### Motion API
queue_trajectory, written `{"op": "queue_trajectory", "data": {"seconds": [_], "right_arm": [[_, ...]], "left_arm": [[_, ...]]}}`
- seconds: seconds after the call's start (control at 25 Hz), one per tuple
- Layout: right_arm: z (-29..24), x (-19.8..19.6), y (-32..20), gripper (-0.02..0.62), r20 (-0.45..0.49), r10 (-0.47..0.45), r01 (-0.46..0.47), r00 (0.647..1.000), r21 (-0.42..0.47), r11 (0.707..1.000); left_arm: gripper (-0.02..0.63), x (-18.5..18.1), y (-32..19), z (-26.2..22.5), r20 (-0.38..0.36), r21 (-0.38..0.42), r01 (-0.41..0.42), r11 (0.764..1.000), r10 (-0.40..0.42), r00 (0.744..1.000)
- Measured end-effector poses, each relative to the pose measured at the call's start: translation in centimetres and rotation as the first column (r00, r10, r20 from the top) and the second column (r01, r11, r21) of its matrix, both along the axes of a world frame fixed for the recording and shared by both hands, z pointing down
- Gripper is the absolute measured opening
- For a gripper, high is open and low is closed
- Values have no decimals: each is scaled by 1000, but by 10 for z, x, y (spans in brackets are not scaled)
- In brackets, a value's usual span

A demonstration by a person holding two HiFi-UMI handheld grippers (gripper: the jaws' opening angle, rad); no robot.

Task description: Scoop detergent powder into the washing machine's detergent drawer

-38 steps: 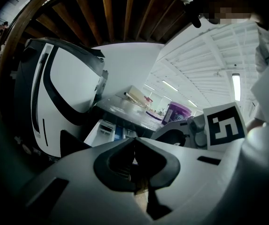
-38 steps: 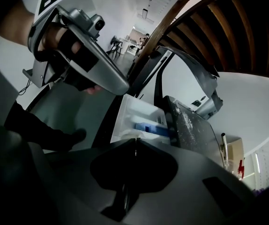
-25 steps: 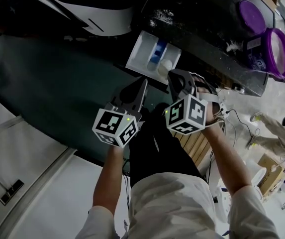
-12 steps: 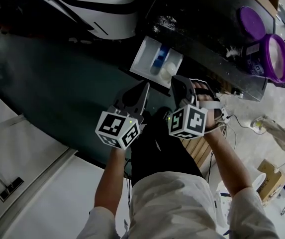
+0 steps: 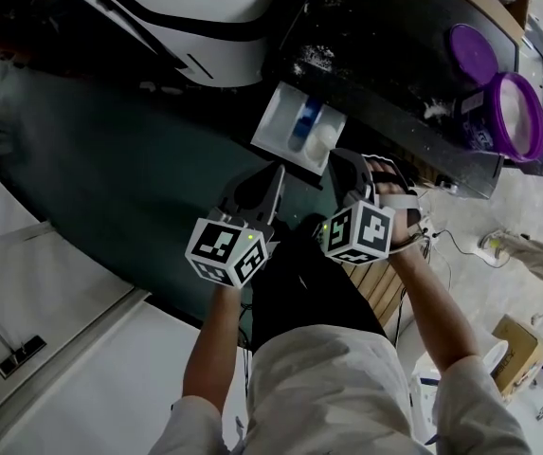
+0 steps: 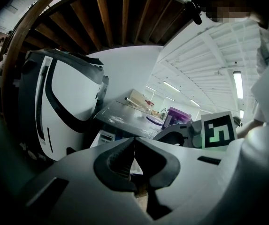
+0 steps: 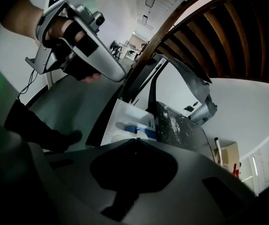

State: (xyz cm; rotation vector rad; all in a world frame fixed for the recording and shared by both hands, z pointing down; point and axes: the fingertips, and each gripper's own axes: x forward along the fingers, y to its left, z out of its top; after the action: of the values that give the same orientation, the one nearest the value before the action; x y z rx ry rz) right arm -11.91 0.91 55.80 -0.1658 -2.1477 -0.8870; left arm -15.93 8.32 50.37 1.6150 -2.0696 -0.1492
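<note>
The white detergent drawer stands pulled out of the washing machine, with a blue insert and a pale mound of powder in it. My left gripper is shut and empty, its tips just short of the drawer's front. The right gripper is also shut and empty, beside the drawer's right corner. In the left gripper view the closed jaws point toward the drawer. In the right gripper view the closed tips sit below the drawer. No scoop is visible.
A purple detergent tub stands open on the dark machine top, its lid beside it. White powder is spilled on that top. The white machine front rises at the left. Boxes and cables lie on the floor at the right.
Both grippers stay shut close in front of the drawer. They have drifted slightly right and down in the head view as the camera shifted.
</note>
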Motion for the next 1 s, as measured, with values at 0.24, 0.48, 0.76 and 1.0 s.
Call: {"op": "queue_trajectory", "data": {"seconds": [0.24, 0.48, 0.76, 1.0], "right_arm": [[-18, 0, -2, 8, 39, 41, -37, 998, -85, 996], [-39, 4, -1, 8, 73, 117, -98, 991, -221, 970], [-69, 12, -4, 8, 126, 238, -174, 963, -385, 907], [-106, 17, -5, 8, 194, 321, -190, 927, -496, 847]], "left_arm": [[20, 0, 1, -17, 28, 12, 6, 1000, -6, 1000], [20, 0, 5, -38, 59, 19, 11, 1000, -13, 998], [20, 3, 7, -66, 92, 32, 4, 999, -7, 996], [18, 13, 2, -88, 120, 39, -20, 999, 15, 993]]}}
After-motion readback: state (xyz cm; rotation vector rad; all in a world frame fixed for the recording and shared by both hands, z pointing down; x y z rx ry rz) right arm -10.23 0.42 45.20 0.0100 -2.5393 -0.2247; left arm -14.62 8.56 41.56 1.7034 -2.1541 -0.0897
